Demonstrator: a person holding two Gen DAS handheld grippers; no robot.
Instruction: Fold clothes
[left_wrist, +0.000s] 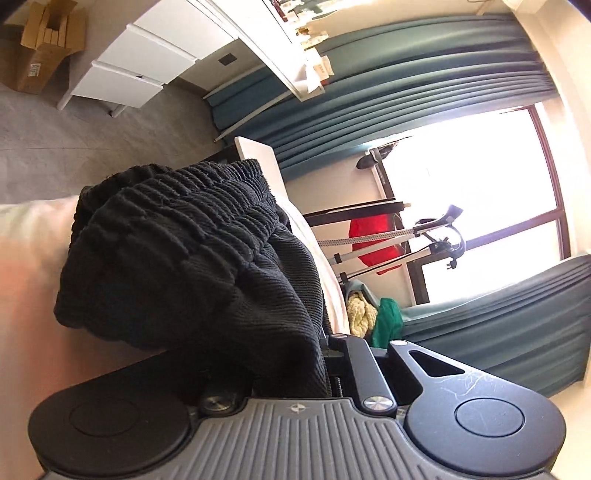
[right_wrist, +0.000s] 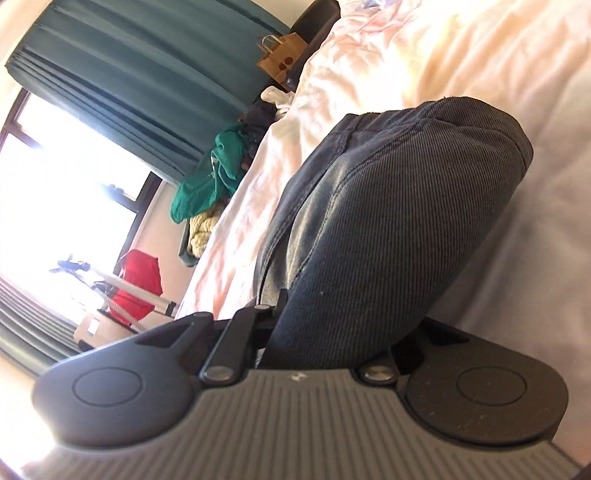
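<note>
A dark ribbed garment (left_wrist: 184, 258) with a gathered elastic waistband fills the left wrist view, bunched over my left gripper (left_wrist: 325, 354). That gripper is shut on the fabric, and its fingertips are hidden under the cloth. In the right wrist view the same dark garment (right_wrist: 388, 221), here a fine-ribbed grey-black panel with a stitched hem, rises from my right gripper (right_wrist: 295, 317), which is shut on it. The cloth hangs lifted over the pale bed sheet (right_wrist: 406, 55).
The bed (left_wrist: 22, 240) lies under both grippers. A green and cream clothes pile (right_wrist: 210, 177) and a paper bag (right_wrist: 280, 55) sit at the bed's far side. White drawers (left_wrist: 140, 62), a cardboard box (left_wrist: 40, 44), teal curtains (left_wrist: 406, 74) and a rack with a red garment (left_wrist: 373, 240) stand beyond.
</note>
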